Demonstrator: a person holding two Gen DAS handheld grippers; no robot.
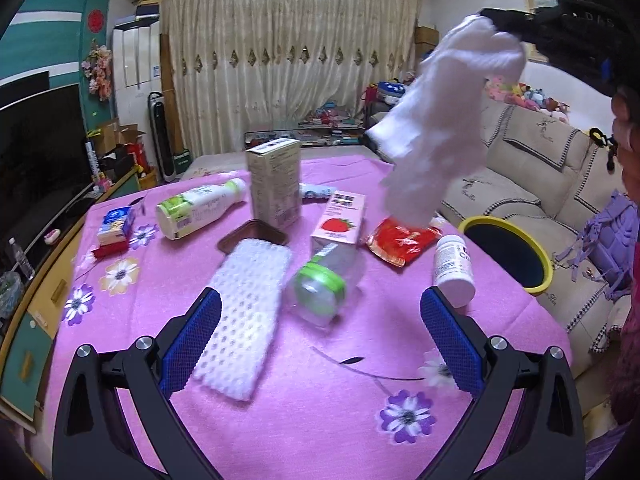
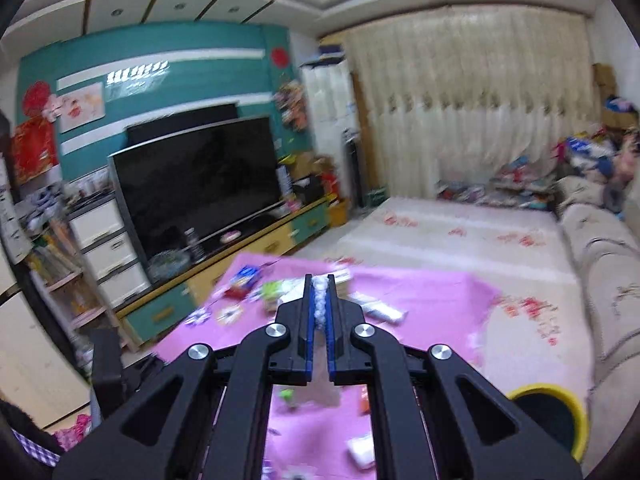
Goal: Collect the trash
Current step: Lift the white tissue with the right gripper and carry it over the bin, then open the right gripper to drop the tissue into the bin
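My left gripper [image 1: 318, 312] is open and empty, low over the pink tablecloth [image 1: 320, 400]. Between and just beyond its fingers lie a white bubble-wrap sheet [image 1: 244, 316] and a tipped clear jar with a green lid [image 1: 320, 288]. My right gripper [image 2: 319, 296] is shut on a white foam sheet [image 2: 319, 304]. In the left wrist view this gripper [image 1: 500, 20] holds the sheet [image 1: 436, 120] hanging high above the table's right side. A yellow-rimmed bin [image 1: 508, 256] stands to the right of the table, also in the right wrist view [image 2: 548, 412].
On the table lie a strawberry carton [image 1: 338, 220], a red packet [image 1: 402, 240], a white pill bottle [image 1: 454, 268], a tall box [image 1: 274, 184], a tipped yoghurt bottle [image 1: 196, 208], a brown tray [image 1: 252, 236] and a small blue box [image 1: 116, 224]. A sofa [image 1: 540, 168] is right, a TV [image 2: 196, 184] left.
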